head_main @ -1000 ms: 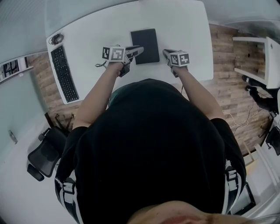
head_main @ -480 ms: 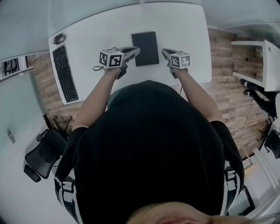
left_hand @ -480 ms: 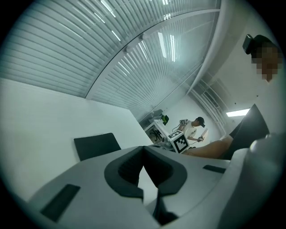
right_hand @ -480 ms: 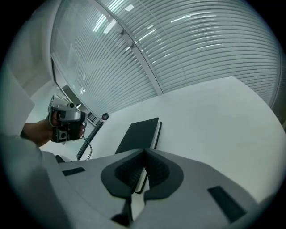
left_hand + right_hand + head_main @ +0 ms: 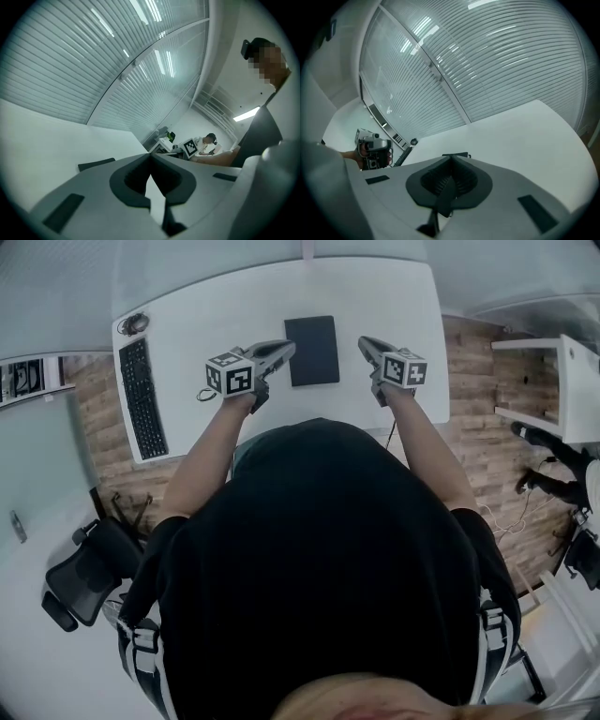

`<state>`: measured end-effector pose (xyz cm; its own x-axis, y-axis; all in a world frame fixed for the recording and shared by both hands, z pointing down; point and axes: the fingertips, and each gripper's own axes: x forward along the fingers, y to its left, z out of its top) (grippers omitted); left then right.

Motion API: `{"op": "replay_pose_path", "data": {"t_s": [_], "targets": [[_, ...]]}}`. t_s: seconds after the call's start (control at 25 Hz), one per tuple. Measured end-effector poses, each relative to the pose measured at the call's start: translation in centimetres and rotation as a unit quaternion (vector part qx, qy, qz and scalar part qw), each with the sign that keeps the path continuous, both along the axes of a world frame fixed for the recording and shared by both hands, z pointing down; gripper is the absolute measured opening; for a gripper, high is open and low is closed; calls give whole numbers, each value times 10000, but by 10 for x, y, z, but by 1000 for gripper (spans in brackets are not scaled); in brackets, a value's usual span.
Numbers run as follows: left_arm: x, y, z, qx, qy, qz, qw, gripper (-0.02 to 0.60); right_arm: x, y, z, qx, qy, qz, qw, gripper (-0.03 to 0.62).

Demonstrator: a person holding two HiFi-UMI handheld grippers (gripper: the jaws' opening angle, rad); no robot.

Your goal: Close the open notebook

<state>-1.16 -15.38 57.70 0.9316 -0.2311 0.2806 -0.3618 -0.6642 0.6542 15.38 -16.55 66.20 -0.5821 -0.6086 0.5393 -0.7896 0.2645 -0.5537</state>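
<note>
1. A keyboard [image 5: 141,397] lies along the left edge of the white table [image 5: 206,306].
2. The left gripper [image 5: 287,346] is held above the table, just left of the notebook. Its jaws meet at the tips with nothing between them.
3. The black notebook [image 5: 312,351] lies flat and closed on the table, between the two grippers. Neither gripper holds it.
4. The right gripper [image 5: 364,341] is held up just right of the notebook, with its jaws together and empty.

No legible text in view
</note>
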Motion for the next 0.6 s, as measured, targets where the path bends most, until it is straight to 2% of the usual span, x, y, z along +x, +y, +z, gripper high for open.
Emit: {"op": "replay_pose_path", "data": {"t_s": [0.16,0.32,0.48,0.6], "targets": [[-5,10,-18,411,107,-58,9991,21,3,2,-23,208,-162,-47,9996,35],[-15,22,-25,517,101,-236,9983,21,-8,15,-40,317,-402,-239,9984,35],[-23,35,-41,828,283,-412,9953,21,-15,28,-49,424,-336,-482,9974,35],[-30,43,-48,898,346,-540,9939,21,-20,34,-61,562,-300,-592,9962,34]]}}
